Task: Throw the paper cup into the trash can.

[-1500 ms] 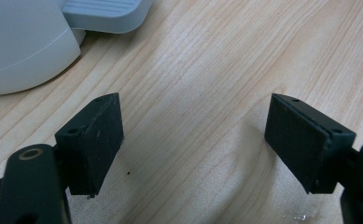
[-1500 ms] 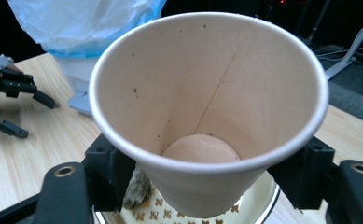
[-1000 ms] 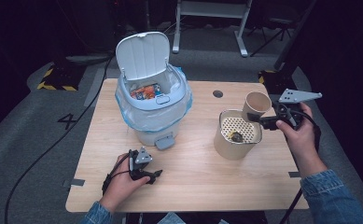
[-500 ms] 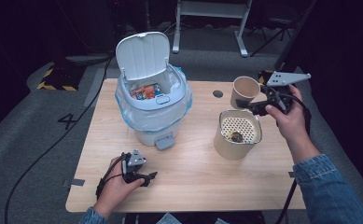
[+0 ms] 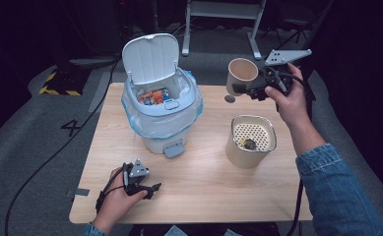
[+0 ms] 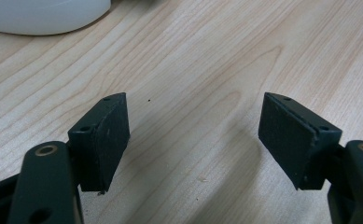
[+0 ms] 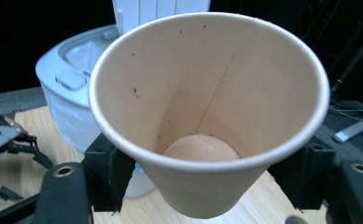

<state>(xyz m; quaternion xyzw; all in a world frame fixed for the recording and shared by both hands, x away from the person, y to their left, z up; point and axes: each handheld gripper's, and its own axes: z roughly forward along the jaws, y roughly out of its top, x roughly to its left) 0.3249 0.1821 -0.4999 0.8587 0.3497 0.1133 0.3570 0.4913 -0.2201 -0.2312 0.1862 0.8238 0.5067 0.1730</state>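
Lit tabletop, black surroundings — all three pictures soft.
From the high view my table (image 5: 204, 196) is evenly lit from above while the floor and the room behind drop to near black; soft short shadows sit under the bin (image 5: 162, 105) and the strainer pot (image 5: 250, 142), and the whole frame is low in detail. My left gripper (image 6: 193, 135) view is bright, wood grain fairly crisp, jaw shadows faint, near edges blurred. In my right gripper (image 7: 207, 182) view the paper cup (image 7: 207, 102) is well lit with no glare — rim slightly soft, background dark and out of focus.
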